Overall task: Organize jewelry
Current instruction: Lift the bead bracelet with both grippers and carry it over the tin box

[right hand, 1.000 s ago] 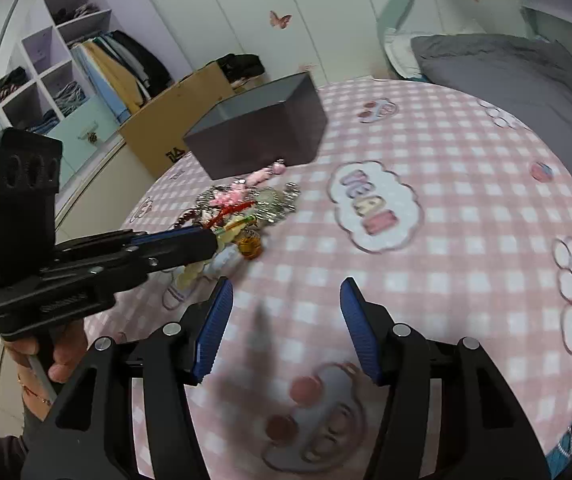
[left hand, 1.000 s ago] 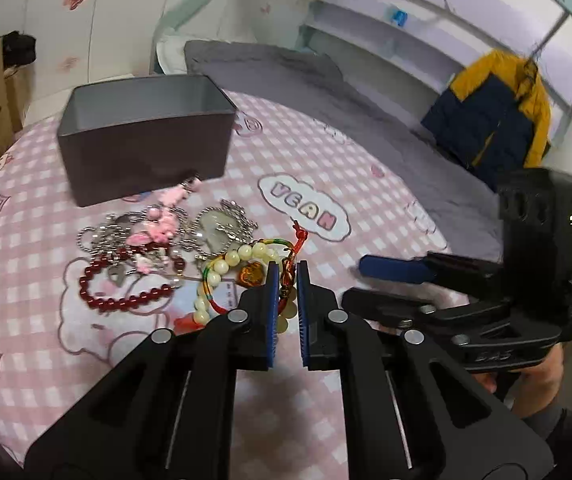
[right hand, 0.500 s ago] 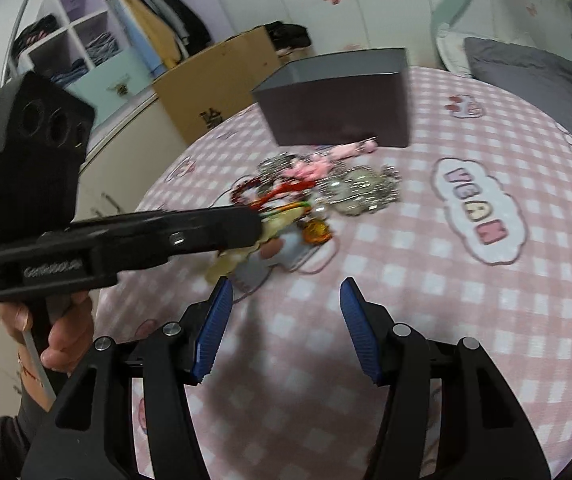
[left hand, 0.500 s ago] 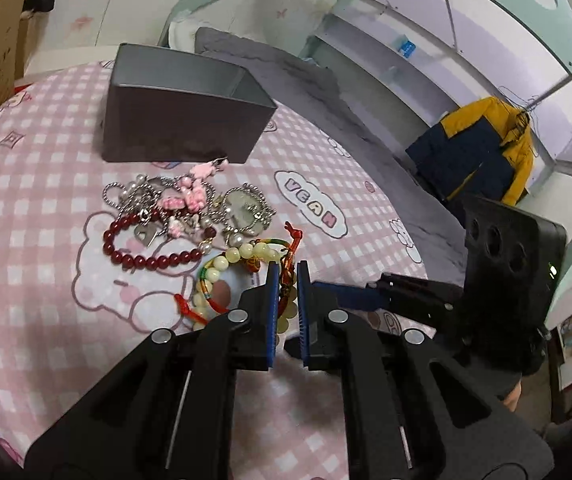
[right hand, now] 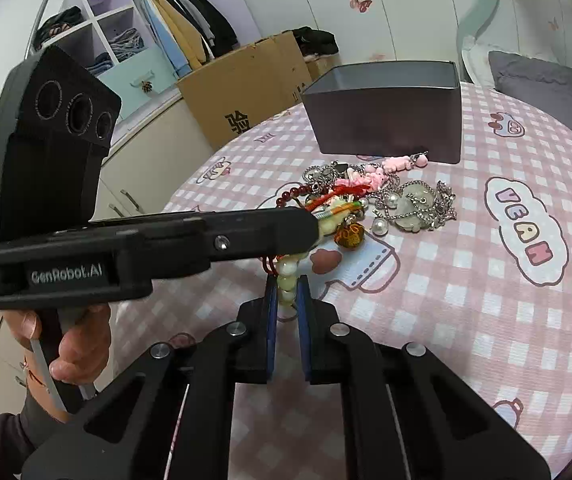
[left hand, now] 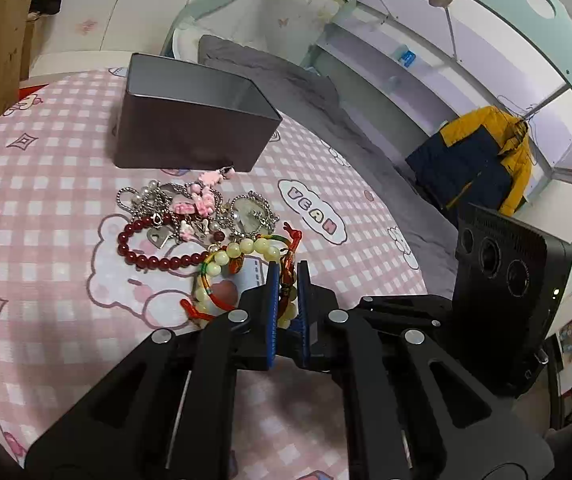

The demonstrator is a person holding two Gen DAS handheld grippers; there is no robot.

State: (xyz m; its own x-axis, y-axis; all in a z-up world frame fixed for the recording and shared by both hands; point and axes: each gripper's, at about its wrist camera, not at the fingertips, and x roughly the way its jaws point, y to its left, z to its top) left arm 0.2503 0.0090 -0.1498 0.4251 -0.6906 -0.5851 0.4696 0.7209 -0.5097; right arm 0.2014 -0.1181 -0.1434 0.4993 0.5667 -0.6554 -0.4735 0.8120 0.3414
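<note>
Little had been done: the grey box (left hand: 190, 136) looked empty (its floor mostly hidden). The cream bead bracelet (left hand: 246, 256) was gripped by both the left tongs (left hand: 286, 276) and the right tongs (right hand: 286, 288) — the latter just closed. The remaining jewelry pile (left hand: 182, 216) lay beyond them, unsorted.

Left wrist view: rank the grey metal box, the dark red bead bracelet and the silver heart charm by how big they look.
1. Grey metal box, though farthest away.
2. Dark red bead bracelet.
3. Silver heart charm, clearly smallest.
</note>
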